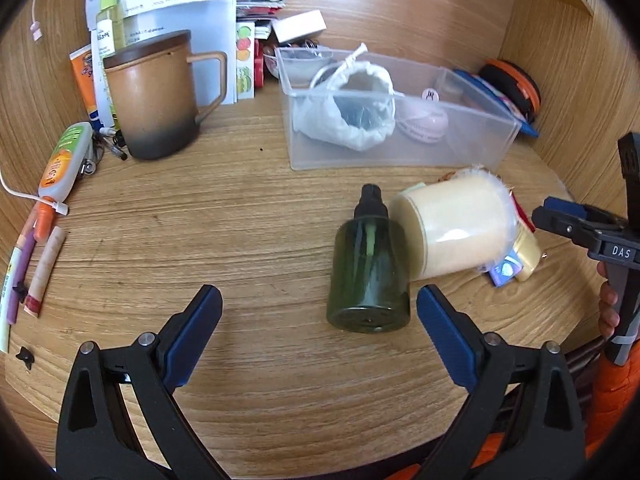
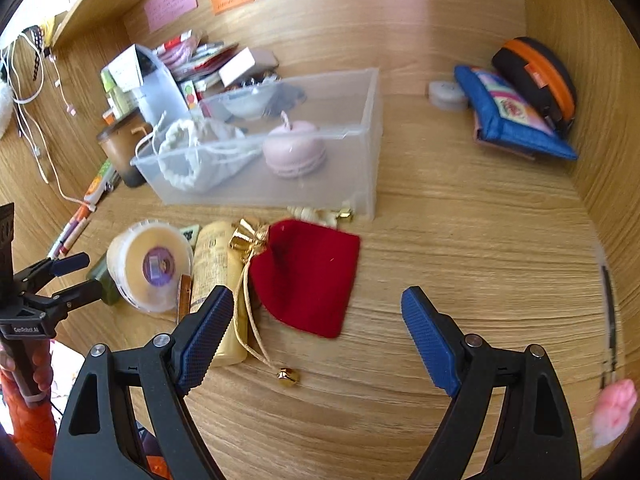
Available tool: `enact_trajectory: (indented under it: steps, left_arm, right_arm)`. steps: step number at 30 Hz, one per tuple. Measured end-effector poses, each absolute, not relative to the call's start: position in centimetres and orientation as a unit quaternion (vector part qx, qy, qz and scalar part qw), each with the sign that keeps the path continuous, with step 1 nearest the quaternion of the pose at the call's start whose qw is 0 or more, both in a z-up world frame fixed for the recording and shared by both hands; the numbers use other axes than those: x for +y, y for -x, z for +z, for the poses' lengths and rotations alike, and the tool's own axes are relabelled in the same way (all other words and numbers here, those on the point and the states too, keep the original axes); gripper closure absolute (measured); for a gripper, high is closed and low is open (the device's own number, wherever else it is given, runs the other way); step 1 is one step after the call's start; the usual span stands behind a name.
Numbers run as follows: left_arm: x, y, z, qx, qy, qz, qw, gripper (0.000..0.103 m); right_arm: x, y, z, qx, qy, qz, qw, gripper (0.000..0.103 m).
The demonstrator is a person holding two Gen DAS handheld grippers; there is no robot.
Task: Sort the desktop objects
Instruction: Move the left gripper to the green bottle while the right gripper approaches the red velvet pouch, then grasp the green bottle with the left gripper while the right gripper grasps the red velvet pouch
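A dark green bottle (image 1: 370, 268) lies on the wooden desk, its base toward my left gripper (image 1: 320, 312), which is open just in front of it. A round cream tub (image 1: 448, 226) leans against the bottle's right side. In the right wrist view my right gripper (image 2: 318, 320) is open above a red velvet pouch (image 2: 308, 276) with gold bells (image 2: 242, 236). A cream tube (image 2: 216, 272) lies left of the pouch, beside the tub (image 2: 150, 266). The clear plastic box (image 1: 400, 112) (image 2: 280, 148) behind holds a white drawstring bag (image 1: 352, 108) and a pink macaron-shaped case (image 2: 296, 150).
A brown lidded mug (image 1: 156, 96), lotion tubes, pens (image 1: 44, 264) and papers crowd the left. A blue pouch (image 2: 512, 120) and black-and-orange case (image 2: 536, 76) sit at the back right corner. Wooden walls enclose the desk. A pink fluffy thing (image 2: 612, 412) lies at the right edge.
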State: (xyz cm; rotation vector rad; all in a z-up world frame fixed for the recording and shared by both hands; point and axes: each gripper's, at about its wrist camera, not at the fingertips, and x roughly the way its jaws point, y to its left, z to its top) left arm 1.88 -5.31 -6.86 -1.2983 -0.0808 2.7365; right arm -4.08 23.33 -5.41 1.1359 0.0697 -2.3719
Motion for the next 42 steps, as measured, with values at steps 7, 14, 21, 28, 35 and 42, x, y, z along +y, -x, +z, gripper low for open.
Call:
enact_trajectory:
  steps: [7, 14, 21, 28, 35, 42]
  left_arm:
    - [-5.3, -0.7, -7.7, -0.031, 0.438, 0.897, 0.050, 0.009]
    - [-5.1, 0.6, -7.7, -0.023, 0.443, 0.895, 0.050, 0.025]
    - [-5.2, 1.7, -7.7, -0.020, 0.440, 0.896, 0.055, 0.037]
    - [-5.4, 2.5, -7.7, -0.027, 0.433, 0.899, 0.061, 0.039]
    - [-6.0, 2.1, -7.3, -0.033, 0.423, 0.904, 0.050, 0.039]
    - [-7.1, 1.0, -6.7, -0.044, 0.414, 0.908, 0.037, 0.039]
  right_arm:
    - [22.2, 5.5, -6.8, 0.042, -0.423, -0.876, 0.227, 0.019]
    - [21.4, 6.4, -7.6, 0.058, -0.433, -0.876, 0.205, 0.021]
    - [20.4, 6.8, -7.6, 0.073, -0.437, -0.874, 0.200, 0.035]
    - [18.8, 6.4, -7.6, 0.098, -0.425, -0.880, 0.190, 0.053]
    - [19.8, 6.6, -7.2, 0.068, -0.418, -0.883, 0.204, 0.066]
    - [21.0, 6.2, -6.8, 0.029, -0.408, -0.887, 0.216, 0.082]
